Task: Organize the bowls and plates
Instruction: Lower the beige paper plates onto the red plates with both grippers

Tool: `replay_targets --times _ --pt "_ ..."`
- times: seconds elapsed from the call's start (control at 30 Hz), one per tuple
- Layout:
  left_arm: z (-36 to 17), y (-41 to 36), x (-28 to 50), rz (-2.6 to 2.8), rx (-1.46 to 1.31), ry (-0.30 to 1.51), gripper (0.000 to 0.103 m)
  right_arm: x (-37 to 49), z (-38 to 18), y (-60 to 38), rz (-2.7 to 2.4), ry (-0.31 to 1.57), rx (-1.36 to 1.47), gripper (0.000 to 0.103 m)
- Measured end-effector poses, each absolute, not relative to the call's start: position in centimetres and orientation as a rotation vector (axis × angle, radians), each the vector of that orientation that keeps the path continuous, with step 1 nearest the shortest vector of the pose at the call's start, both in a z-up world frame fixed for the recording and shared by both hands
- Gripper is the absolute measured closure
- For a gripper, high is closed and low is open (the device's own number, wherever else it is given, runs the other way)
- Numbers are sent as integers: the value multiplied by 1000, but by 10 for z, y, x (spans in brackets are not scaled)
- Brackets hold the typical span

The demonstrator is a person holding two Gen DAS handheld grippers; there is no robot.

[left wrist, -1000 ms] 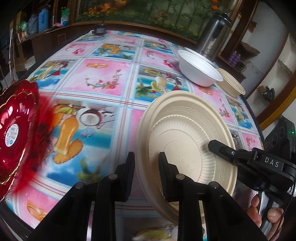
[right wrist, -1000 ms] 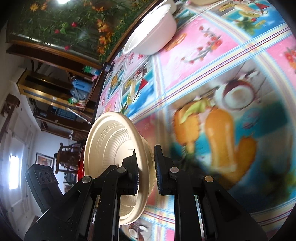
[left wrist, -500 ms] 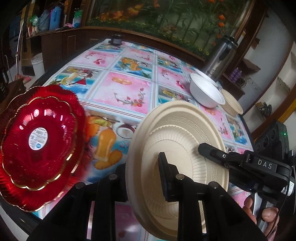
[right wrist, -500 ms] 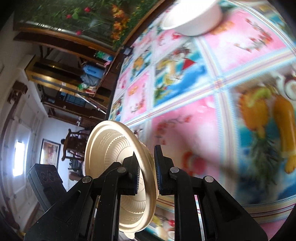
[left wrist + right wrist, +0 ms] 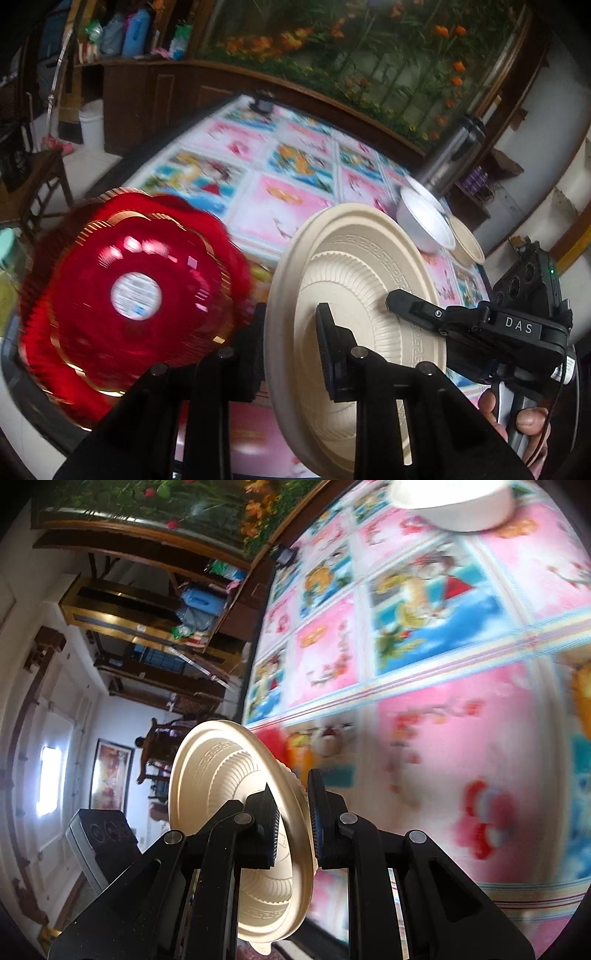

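Note:
A beige plate point(image 5: 354, 273) with a ribbed well is held tilted above the table by both grippers. My left gripper point(image 5: 291, 321) is shut on its near rim, and my right gripper point(image 5: 397, 299) is shut on its right rim. The right wrist view shows the same beige plate point(image 5: 218, 768) edge-on between the right gripper's point(image 5: 291, 794) pads. A stack of red scalloped plates point(image 5: 136, 295) with gold trim lies at the table's left near edge, just left of the held plate. Far right stand a white bowl point(image 5: 424, 221) and a beige bowl point(image 5: 467, 243).
The table carries a bright fruit-patterned cloth point(image 5: 288, 199). A steel flask point(image 5: 454, 155) stands behind the bowls, and a small dark object point(image 5: 262, 105) sits at the far edge. A wooden chair point(image 5: 33, 177) stands left of the table. A hand point(image 5: 524, 424) grips the right gripper's handle.
Both grippers have carried the beige plate upward and to the left. The red plates now sit much closer to the held plate; the bowls have receded to the right.

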State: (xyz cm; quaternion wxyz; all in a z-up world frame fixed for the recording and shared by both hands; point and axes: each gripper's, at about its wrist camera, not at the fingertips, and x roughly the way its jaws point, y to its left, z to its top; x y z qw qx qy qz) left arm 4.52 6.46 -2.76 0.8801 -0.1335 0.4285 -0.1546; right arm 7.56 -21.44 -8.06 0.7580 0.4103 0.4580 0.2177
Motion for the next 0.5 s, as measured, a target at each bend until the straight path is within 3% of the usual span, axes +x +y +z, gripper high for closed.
replay_targets --times 0.5 --pt "-41 156 57 -120 -216 981 77 137 -88 -83 603 1148 760 88"
